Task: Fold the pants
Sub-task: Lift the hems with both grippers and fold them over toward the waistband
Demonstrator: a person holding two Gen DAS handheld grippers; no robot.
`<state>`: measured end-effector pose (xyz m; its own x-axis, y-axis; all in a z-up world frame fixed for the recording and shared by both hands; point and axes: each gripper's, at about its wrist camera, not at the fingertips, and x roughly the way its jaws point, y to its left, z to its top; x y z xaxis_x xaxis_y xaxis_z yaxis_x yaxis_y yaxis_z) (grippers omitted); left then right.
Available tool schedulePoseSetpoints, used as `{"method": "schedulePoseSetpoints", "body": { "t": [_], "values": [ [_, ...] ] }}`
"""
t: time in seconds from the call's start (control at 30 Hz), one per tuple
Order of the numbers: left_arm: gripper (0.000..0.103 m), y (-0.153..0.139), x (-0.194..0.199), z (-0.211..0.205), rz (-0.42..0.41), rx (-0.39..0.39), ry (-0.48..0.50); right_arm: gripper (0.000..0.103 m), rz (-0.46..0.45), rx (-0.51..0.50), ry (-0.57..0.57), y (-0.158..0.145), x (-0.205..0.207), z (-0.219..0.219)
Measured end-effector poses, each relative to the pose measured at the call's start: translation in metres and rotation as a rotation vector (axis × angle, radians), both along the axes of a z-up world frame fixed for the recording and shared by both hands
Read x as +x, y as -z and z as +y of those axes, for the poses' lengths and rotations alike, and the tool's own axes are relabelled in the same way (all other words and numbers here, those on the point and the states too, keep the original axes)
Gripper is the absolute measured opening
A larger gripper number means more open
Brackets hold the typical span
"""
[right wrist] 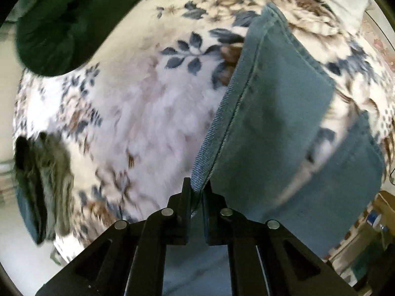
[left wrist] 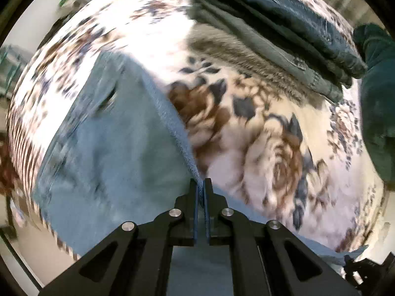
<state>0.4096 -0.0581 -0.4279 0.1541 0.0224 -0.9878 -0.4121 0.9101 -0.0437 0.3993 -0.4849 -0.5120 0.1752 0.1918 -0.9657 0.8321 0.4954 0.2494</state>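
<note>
Light blue denim pants [left wrist: 111,148] lie on a floral blanket [left wrist: 259,128]. My left gripper [left wrist: 202,185] is shut on their seamed edge, which runs up and away from the fingertips. The cloth hangs lifted off the blanket. In the right wrist view the same pants [right wrist: 276,128] drape from my right gripper [right wrist: 197,187], which is shut on a stitched edge. A hem [right wrist: 296,42] shows at the far end of that leg.
A stack of folded dark jeans [left wrist: 284,29] sits at the blanket's far right in the left wrist view. A person's dark green sleeve [left wrist: 377,93] is at the right edge, and also upper left [right wrist: 61,24] in the right wrist view. Floor and clutter [right wrist: 370,234] lie beyond the bed.
</note>
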Motion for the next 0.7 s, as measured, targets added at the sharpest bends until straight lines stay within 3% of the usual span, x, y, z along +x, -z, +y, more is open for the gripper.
{"method": "schedulePoseSetpoints", "body": {
  "t": [0.2, 0.3, 0.47, 0.57, 0.7],
  "values": [
    [0.002, -0.011, -0.100, 0.017, -0.046, -0.033, -0.028, 0.007, -0.009, 0.009, -0.045, -0.034, -0.125, -0.017],
    [0.002, 0.000, -0.154, 0.030, -0.026, -0.037, -0.058, 0.007, 0.020, 0.017, -0.064, -0.026, -0.175, -0.018],
    [0.002, 0.048, -0.211, 0.039, 0.022, -0.048, -0.129, 0.007, 0.076, 0.027, -0.075, 0.010, -0.233, -0.018],
    [0.002, 0.083, -0.225, 0.041, 0.041, -0.063, -0.155, 0.007, 0.092, 0.011, -0.092, 0.034, -0.251, -0.019],
    [0.004, 0.106, -0.228, 0.037, 0.051, -0.045, -0.111, 0.008, 0.072, 0.011, -0.166, 0.065, -0.265, -0.018]
  ]
}}
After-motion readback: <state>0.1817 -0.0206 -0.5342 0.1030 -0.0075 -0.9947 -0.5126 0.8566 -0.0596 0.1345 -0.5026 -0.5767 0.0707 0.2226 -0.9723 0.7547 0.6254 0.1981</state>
